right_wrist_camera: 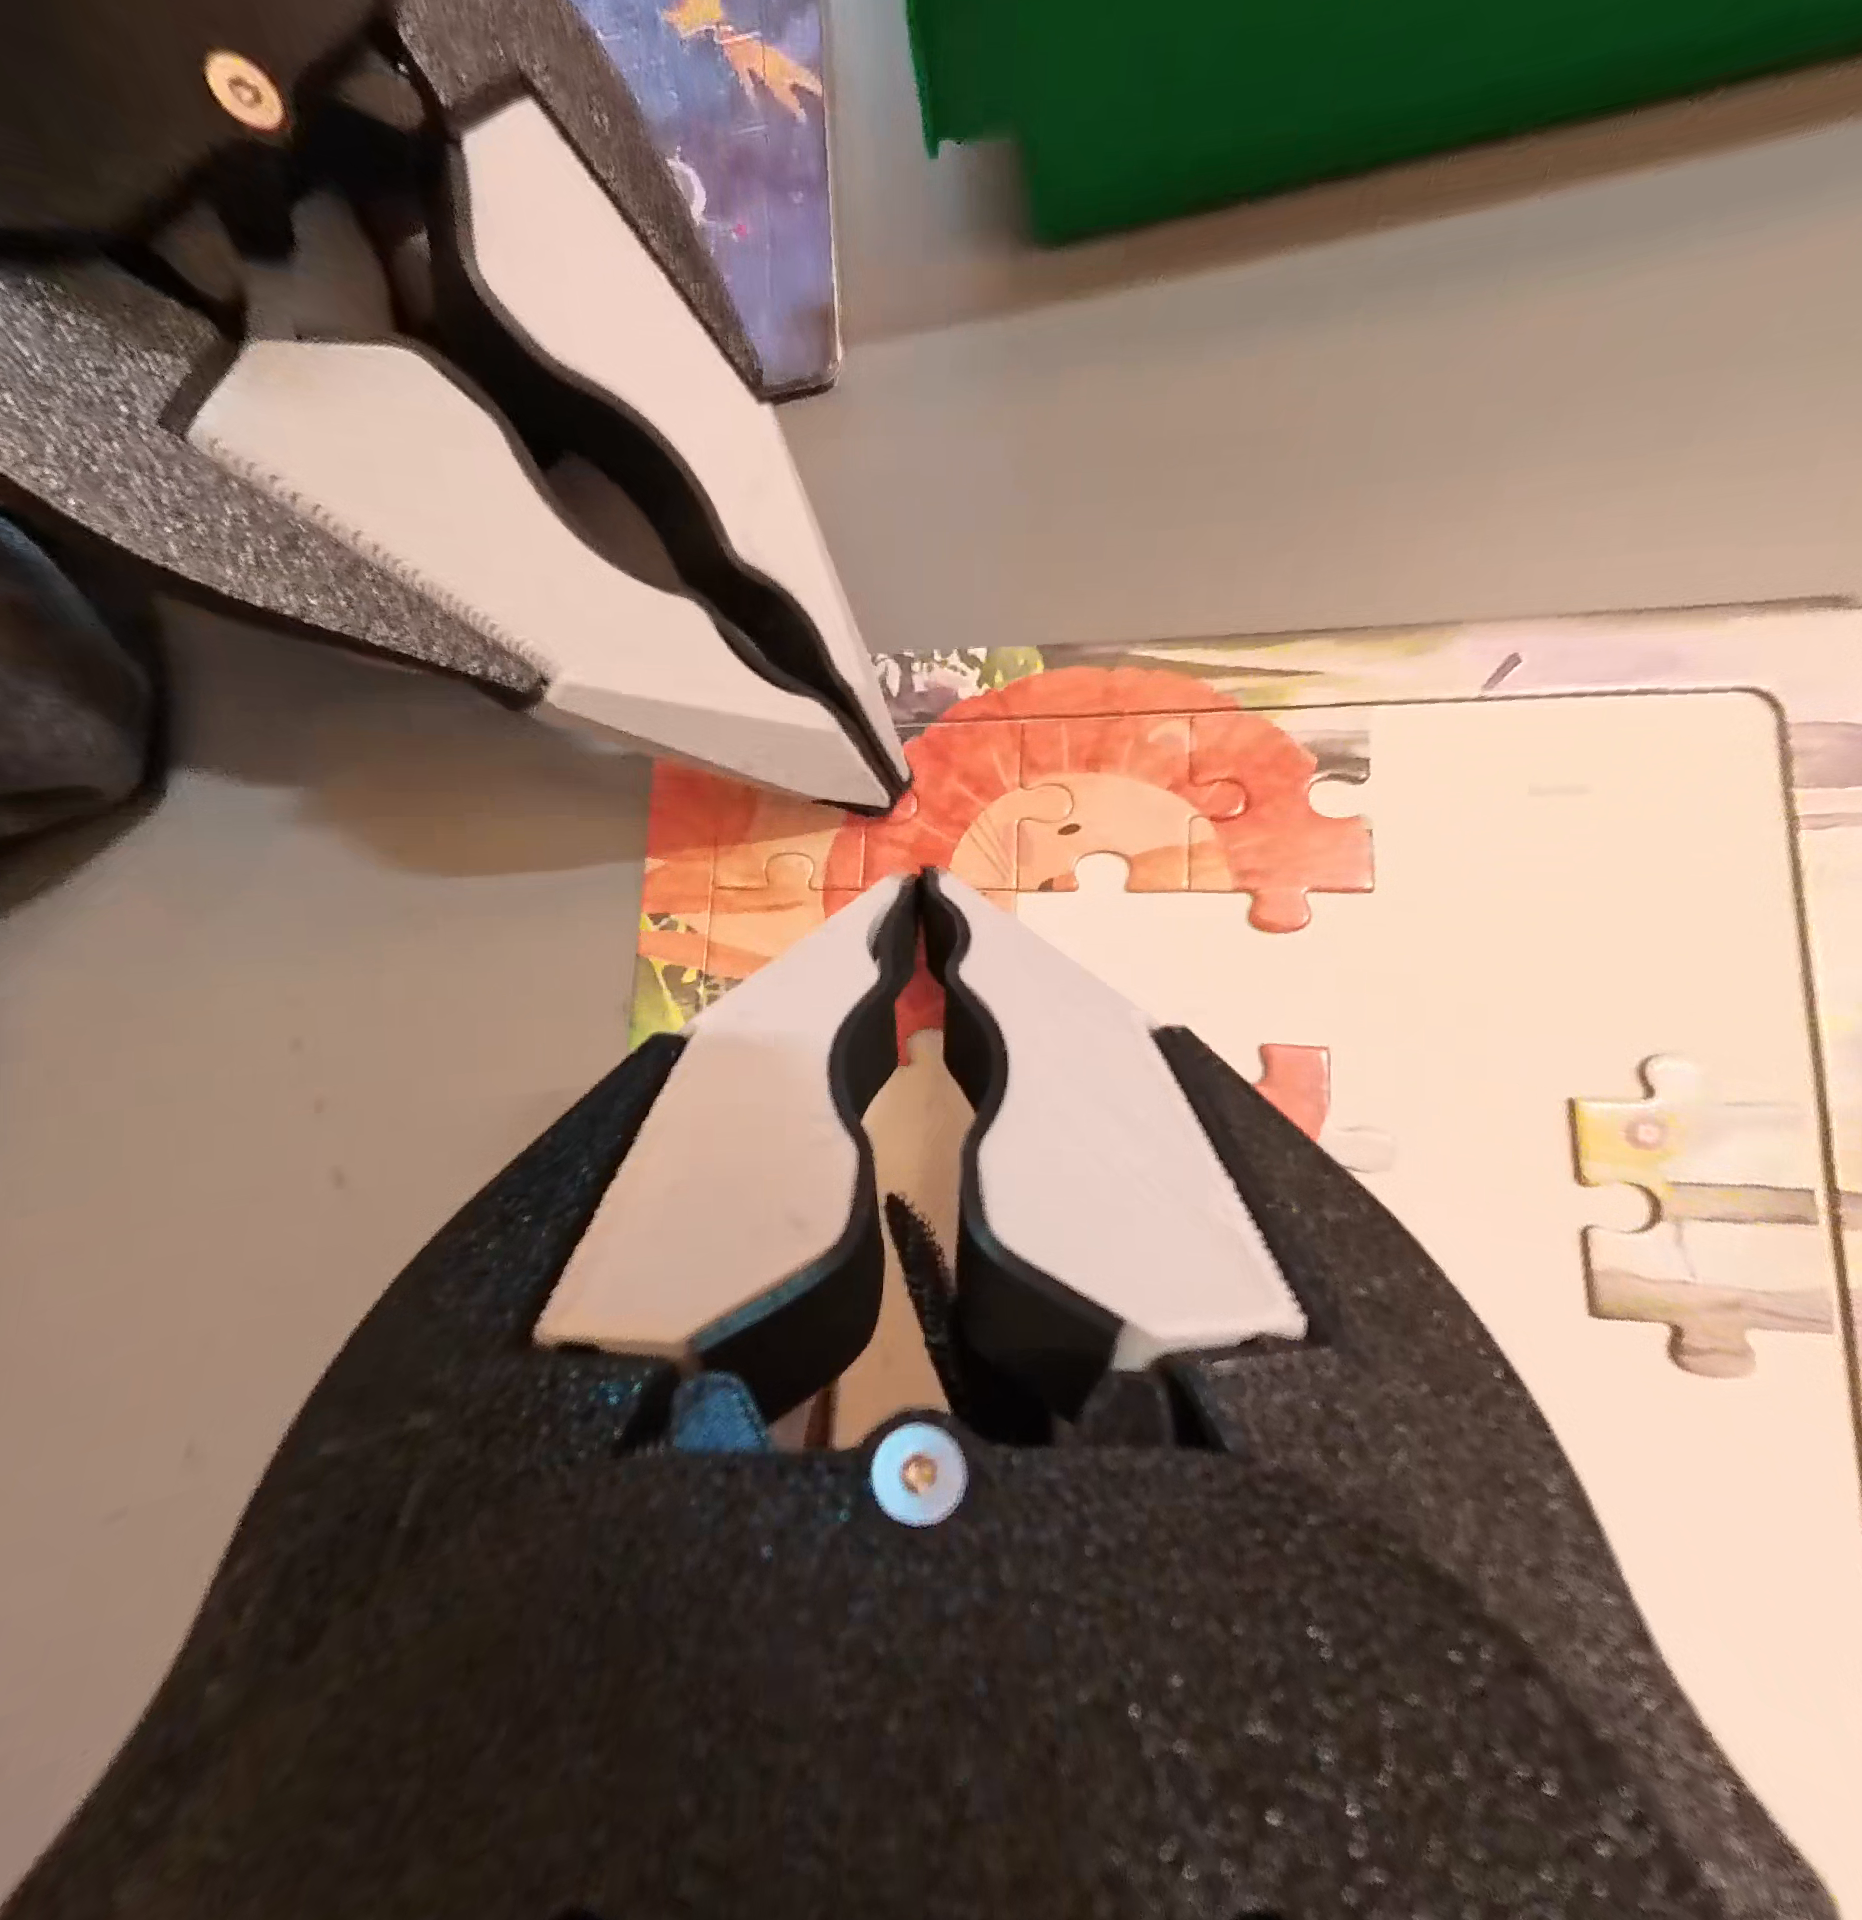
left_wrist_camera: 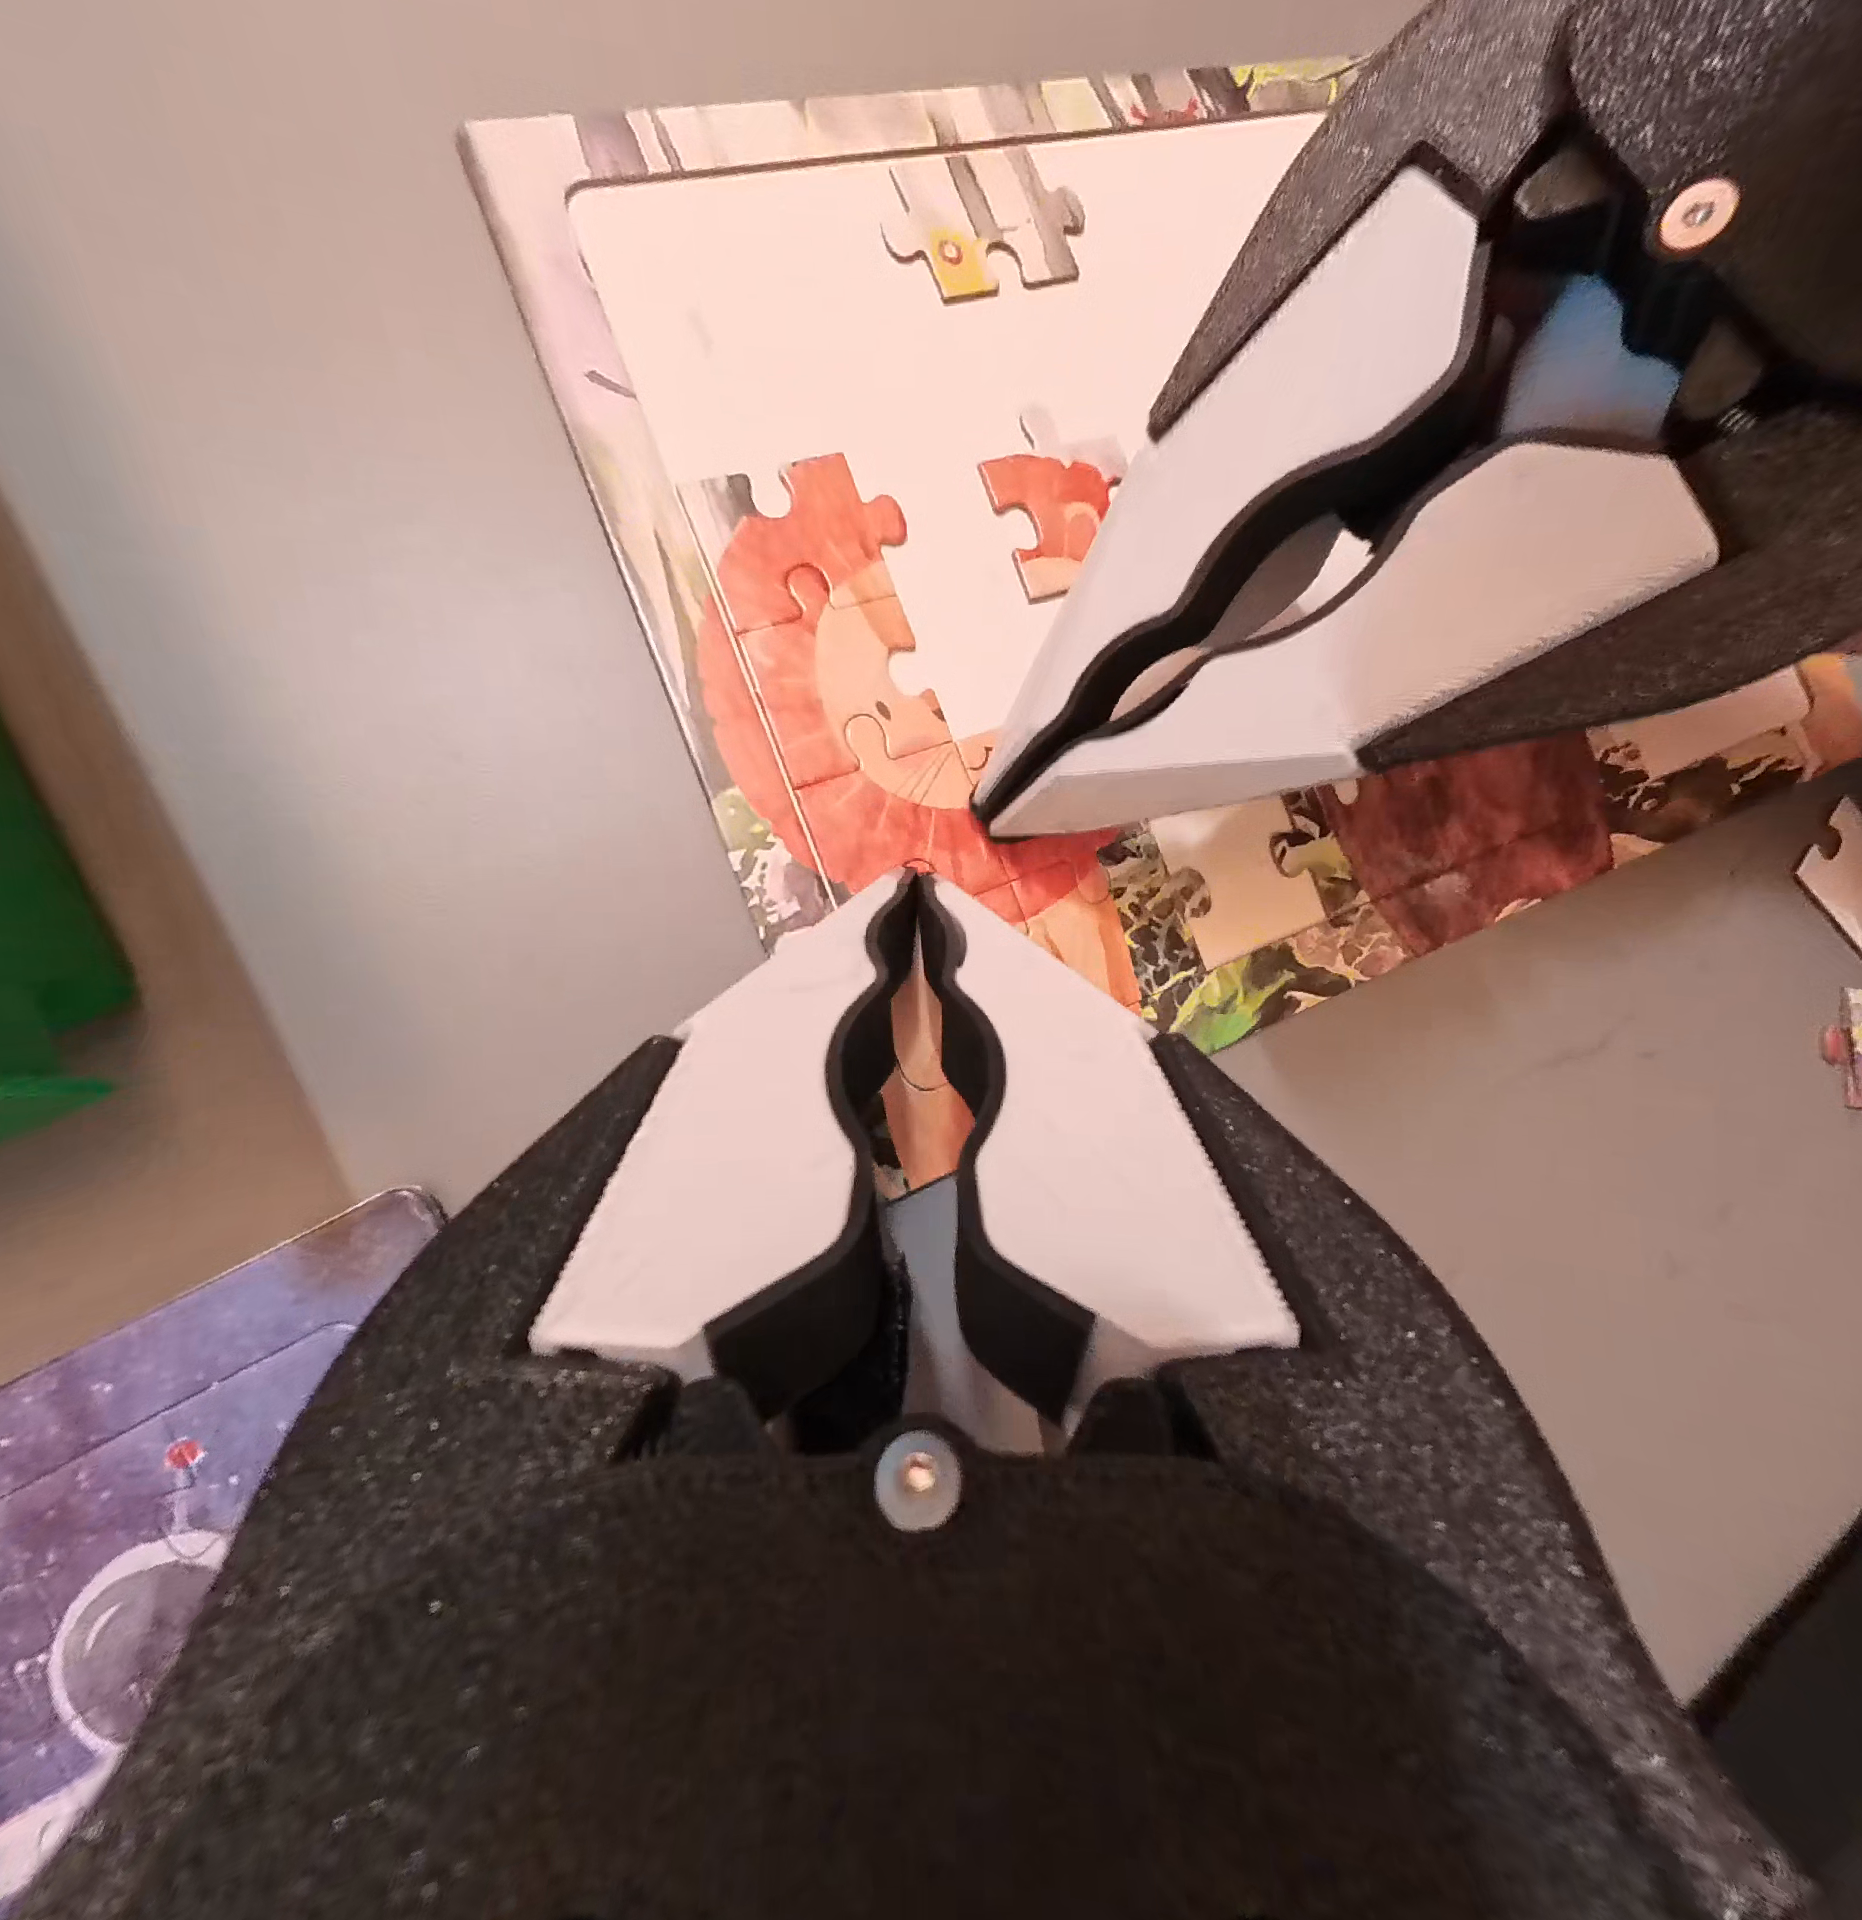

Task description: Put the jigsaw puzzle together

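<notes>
The puzzle board (left_wrist_camera: 761,312) lies on the grey table, with a partly joined orange lion (left_wrist_camera: 802,644) in one corner. My left gripper (left_wrist_camera: 914,878) is shut, with nothing between its fingertips, its tip down at the lion's mane. My right gripper (left_wrist_camera: 984,821) is shut too, its tip on the mane close by. In the right wrist view the right gripper (right_wrist_camera: 922,881) and left gripper (right_wrist_camera: 891,795) meet tip to tip over the lion (right_wrist_camera: 1093,800). A loose orange piece (left_wrist_camera: 1052,509) and joined grey-and-yellow pieces (left_wrist_camera: 984,223) lie on the bare board.
Two loose pieces (left_wrist_camera: 1852,894) (left_wrist_camera: 1857,1049) lie on the table right of the board. A purple space-themed puzzle board (left_wrist_camera: 127,1455) lies at the lower left. A green box (right_wrist_camera: 1426,104) stands beyond the board on a wooden edge. Both grippers' tips are close together, under 4 cm apart.
</notes>
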`<act>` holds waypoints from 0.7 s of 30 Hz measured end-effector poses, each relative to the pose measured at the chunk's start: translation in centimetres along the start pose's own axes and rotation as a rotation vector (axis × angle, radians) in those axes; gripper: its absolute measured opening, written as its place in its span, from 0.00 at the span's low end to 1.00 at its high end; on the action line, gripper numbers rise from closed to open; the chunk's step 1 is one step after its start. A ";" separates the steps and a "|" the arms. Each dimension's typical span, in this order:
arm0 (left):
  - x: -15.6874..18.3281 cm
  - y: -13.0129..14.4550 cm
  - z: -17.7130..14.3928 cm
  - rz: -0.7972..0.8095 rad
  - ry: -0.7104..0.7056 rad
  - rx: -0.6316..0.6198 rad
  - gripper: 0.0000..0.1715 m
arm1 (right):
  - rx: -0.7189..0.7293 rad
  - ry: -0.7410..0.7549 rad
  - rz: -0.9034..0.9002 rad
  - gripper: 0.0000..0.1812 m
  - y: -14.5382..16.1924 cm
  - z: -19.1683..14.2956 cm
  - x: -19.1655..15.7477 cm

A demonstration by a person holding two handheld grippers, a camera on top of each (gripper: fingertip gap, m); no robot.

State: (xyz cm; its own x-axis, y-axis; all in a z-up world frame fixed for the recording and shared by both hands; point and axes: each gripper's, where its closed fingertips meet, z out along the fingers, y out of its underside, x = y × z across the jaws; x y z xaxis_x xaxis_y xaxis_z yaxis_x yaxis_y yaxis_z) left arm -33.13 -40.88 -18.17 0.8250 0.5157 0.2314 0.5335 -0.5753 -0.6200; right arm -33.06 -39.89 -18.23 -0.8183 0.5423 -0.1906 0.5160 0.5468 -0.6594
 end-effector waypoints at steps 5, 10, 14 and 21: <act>0.3 0.5 -0.4 -0.012 0.026 -0.010 0.00 | 0.061 0.038 0.042 0.00 -0.5 -2.9 1.7; 0.7 1.1 -0.7 -0.004 0.052 -0.031 0.00 | 0.117 0.133 0.038 0.00 -1.5 -7.6 3.1; 0.5 0.8 -0.6 0.006 0.033 -0.031 0.00 | 0.172 0.230 0.010 0.00 -2.9 -11.6 3.7; 0.3 -2.8 -4.3 -0.140 -0.031 0.167 0.12 | 0.587 0.537 -0.090 0.03 -8.8 -25.6 2.3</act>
State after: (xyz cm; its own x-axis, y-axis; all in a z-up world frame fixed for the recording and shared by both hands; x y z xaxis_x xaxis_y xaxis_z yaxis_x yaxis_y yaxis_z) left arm -33.57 -41.85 -13.21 0.7372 0.6041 0.3026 0.6024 -0.3849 -0.6992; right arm -32.99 -27.19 5.75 -0.5393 0.8269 0.1593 0.1137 0.2589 -0.9592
